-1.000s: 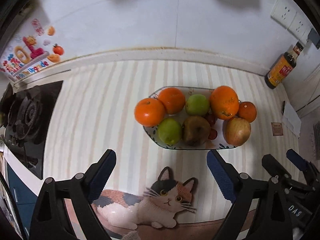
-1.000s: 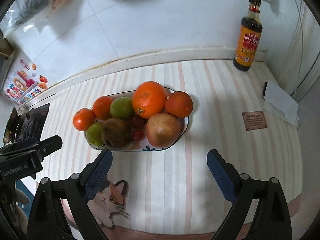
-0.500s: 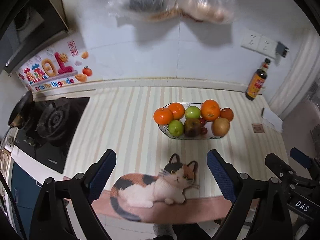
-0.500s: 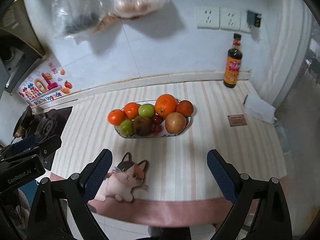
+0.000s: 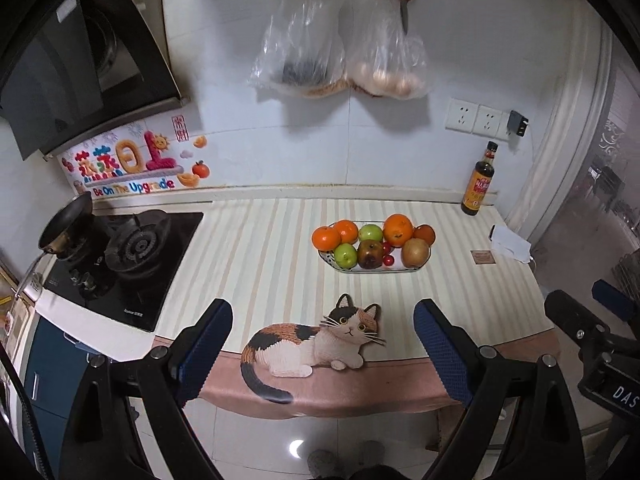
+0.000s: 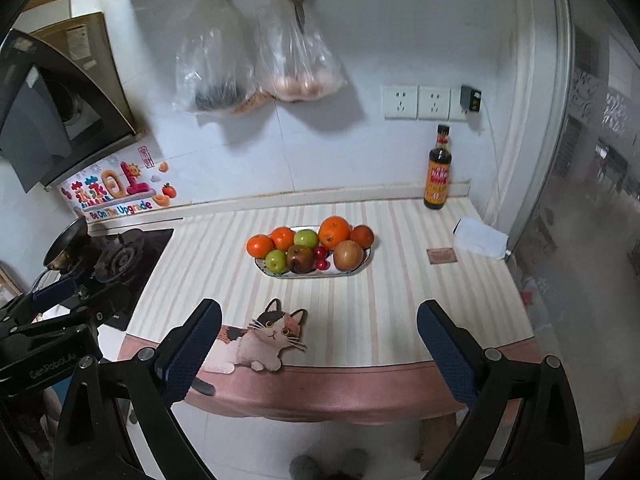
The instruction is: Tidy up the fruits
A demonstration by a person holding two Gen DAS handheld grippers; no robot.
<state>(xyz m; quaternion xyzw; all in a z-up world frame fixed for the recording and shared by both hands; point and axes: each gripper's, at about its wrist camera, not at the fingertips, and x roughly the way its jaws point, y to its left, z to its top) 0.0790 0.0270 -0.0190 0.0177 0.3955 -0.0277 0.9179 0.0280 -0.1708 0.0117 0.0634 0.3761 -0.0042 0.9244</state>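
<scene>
An oval patterned plate (image 5: 376, 271) (image 6: 280, 274) stands on the striped counter, piled with several oranges (image 5: 397, 230) (image 6: 334, 233), green apples (image 5: 345, 255) (image 6: 276, 260), a dark red apple (image 5: 369, 255) (image 6: 300, 259), a yellowish apple (image 5: 415, 252) (image 6: 348, 255) and small red fruits (image 5: 388, 260) (image 6: 321, 264). My left gripper (image 5: 323, 338) is open and empty, held back off the counter's front edge. My right gripper (image 6: 319, 338) is also open and empty, likewise well short of the plate.
A gas stove (image 5: 124, 256) with a pan (image 5: 66, 222) is at the left. A sauce bottle (image 6: 439, 170) stands at the back right, with a folded white paper (image 6: 482, 238) and a small card (image 6: 441, 256). A cat picture (image 5: 320, 340) lies at the cloth's front edge. Bags (image 5: 336, 60) hang on the wall.
Both grippers have pulled far back and up from the plate, which now looks small and distant. The floor and the counter's front edge have come into view. Both stay open.
</scene>
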